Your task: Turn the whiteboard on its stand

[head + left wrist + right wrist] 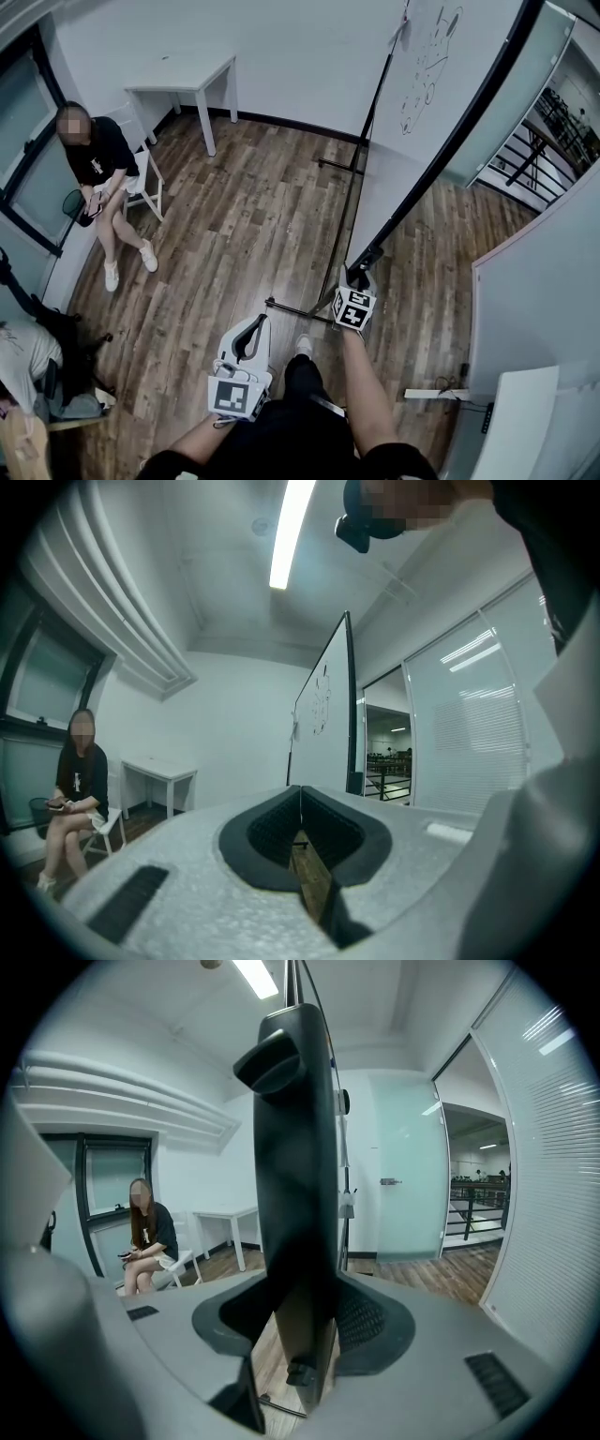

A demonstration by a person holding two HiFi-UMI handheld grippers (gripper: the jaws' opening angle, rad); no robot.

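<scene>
R gripper (358, 281) is clamped on the whiteboard (412, 112) at its lower end, jaws closed on the dark frame edge (295, 1194). Board sits tilted on its stand (349, 202). L gripper (246, 342) is left of the board, apart from it, jaws together, nothing betw. them. Seated person (98, 178) & white table (192, 80) are far left of board.

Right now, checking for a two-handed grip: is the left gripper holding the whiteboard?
No, the left gripper is shut on nothing, away from the whiteboard.
</scene>
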